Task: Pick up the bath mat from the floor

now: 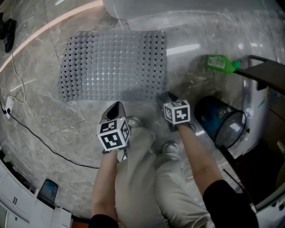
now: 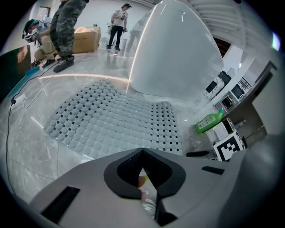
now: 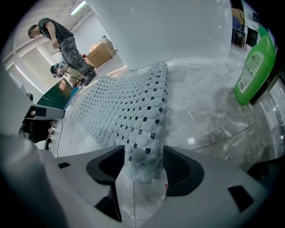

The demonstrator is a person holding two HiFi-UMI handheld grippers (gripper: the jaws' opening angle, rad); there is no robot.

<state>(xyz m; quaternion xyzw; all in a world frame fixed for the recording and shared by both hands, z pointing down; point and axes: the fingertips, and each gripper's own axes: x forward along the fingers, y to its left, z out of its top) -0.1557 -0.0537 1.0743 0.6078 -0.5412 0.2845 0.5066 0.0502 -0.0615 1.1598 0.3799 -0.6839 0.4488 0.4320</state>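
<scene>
The grey bath mat [image 1: 113, 64] with rows of small square holes lies flat on the marble floor, in front of a white tub [image 1: 178, 9]. My right gripper [image 1: 164, 97] is at the mat's near right corner. In the right gripper view that corner [image 3: 142, 156] rises between the two dark pads, which stand wide and do not press on it, so the right gripper [image 3: 144, 164] is open. My left gripper [image 1: 116, 107] hovers just short of the mat's near edge. In the left gripper view its pads meet at the tip [image 2: 141, 153] with nothing held, and the mat [image 2: 116, 120] lies ahead.
A green bottle [image 1: 220, 63] stands right of the mat beside a dark shelf [image 1: 267, 73]. A blue bin [image 1: 218, 118] lies on its side at the right. A black cable [image 1: 35, 133] runs across the floor at the left. People stand far behind [image 2: 67, 26].
</scene>
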